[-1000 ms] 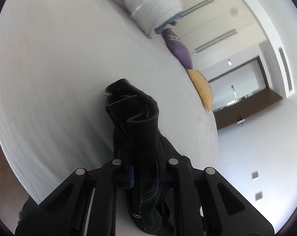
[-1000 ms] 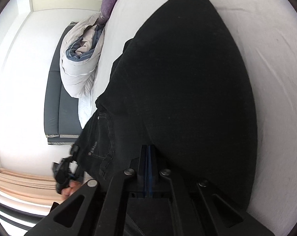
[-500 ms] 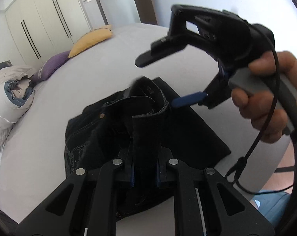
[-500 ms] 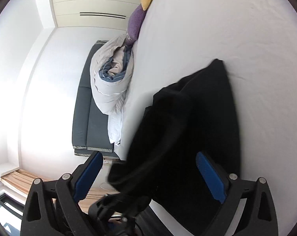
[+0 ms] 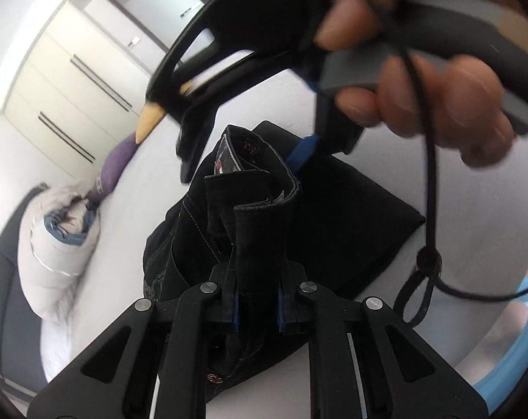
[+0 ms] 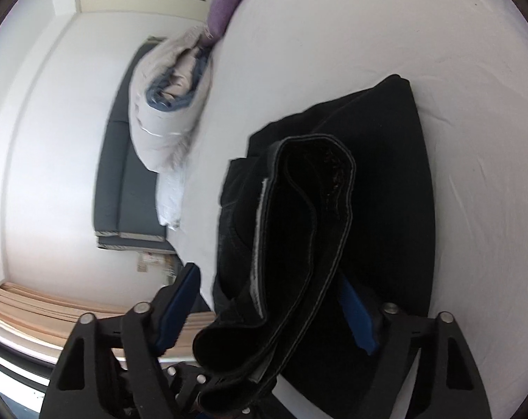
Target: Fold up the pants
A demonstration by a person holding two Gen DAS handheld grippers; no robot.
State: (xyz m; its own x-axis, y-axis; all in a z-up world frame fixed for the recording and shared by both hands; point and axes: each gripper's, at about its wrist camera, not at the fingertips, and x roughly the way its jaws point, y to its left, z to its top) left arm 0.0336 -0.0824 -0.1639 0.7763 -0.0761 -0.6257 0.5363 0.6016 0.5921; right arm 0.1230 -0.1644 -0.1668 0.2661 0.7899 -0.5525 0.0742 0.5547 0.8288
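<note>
Much of the left wrist view was covered by the person's hand (image 5: 421, 80) and the right gripper (image 5: 250, 153), both blurred, so the far edge of the black pants (image 5: 351, 216) was hard to make out there. The pants lay folded into a thick dark bundle on the white bed (image 6: 403, 28), with grey stitching along the seams and a small label inside the waistband. The left gripper (image 5: 257, 305) was clenched on a raised fold of the waistband, which stood up between its blue pads. The right gripper (image 6: 267, 310) stood with its jaws wide apart, and the lifted waistband (image 6: 299, 244) hung between its fingers, probably without touching them.
</note>
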